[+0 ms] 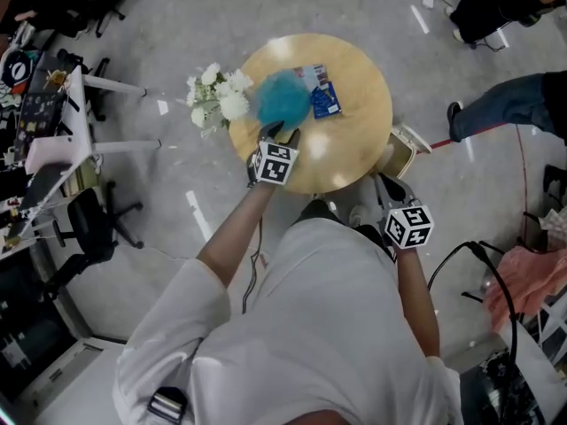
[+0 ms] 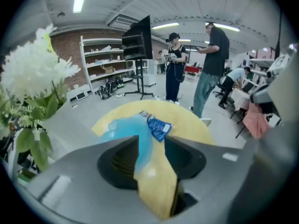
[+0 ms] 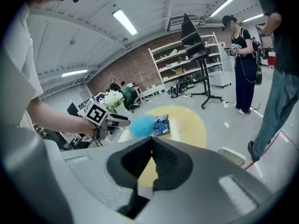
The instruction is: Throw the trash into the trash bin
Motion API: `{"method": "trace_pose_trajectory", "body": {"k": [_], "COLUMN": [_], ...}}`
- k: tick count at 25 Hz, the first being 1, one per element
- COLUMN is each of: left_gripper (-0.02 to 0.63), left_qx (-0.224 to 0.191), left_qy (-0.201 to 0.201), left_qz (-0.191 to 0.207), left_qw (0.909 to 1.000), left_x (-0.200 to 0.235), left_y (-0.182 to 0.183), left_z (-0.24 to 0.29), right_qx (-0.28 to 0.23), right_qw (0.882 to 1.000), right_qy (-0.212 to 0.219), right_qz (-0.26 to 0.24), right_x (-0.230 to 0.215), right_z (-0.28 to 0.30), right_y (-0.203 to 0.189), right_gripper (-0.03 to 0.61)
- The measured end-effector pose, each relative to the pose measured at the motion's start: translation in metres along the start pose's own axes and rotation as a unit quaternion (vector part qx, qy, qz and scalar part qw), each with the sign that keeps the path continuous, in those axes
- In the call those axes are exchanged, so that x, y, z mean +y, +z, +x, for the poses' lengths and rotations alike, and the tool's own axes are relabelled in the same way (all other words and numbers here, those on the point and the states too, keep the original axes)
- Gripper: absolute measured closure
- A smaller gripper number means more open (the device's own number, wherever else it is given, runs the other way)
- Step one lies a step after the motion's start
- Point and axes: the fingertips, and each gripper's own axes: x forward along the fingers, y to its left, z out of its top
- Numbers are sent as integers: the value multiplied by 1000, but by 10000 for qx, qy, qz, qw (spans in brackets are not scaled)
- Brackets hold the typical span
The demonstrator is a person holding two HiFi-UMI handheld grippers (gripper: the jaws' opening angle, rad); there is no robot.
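A round wooden table (image 1: 354, 140) is filling the middle of the head view. A bunch of white flowers (image 1: 217, 98) is leaning at its 9 o'clock edge. A fluffy light-blue wad of trash (image 1: 283, 98) is lying on the top, at about 10 o'clock from the table's centre. A blue snack wrapper (image 1: 324, 91) is lying just beside the wad, at about 1 o'clock from the centre. A small bin (image 1: 400, 149) is standing on the floor against the table's 4 o'clock edge.

The left gripper (image 1: 283, 134) is reaching in from 7 o'clock with its jaws standing apart. They are pointing at the wad's near side and pressing on nothing. The right gripper (image 3: 152, 143) is hanging off the table past 5 o'clock, near the bin. Its jaws are meeting at the tips with nothing between them.
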Motion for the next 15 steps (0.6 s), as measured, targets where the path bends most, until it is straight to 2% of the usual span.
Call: {"method": "trace_pose_trajectory", "body": {"k": [5, 11, 15], "left_gripper": [403, 323, 301], "left_qx": [280, 590, 853], "left_qy": [192, 226, 248], "left_qz": [182, 237, 339], "left_qw": [9993, 9977, 9955], "left_x": [24, 43, 51], "left_y": [-13, -29, -39], "left_z": [19, 46, 64], "right_qx": [98, 144, 183], "right_qw": [9998, 9992, 9987], "right_qy": [-103, -240, -325], "right_qz": [141, 285, 358], "right_x": [6, 9, 10], "right_z": [7, 10, 10], "right_y": [-10, -19, -26], "right_gripper": [577, 577, 577]}}
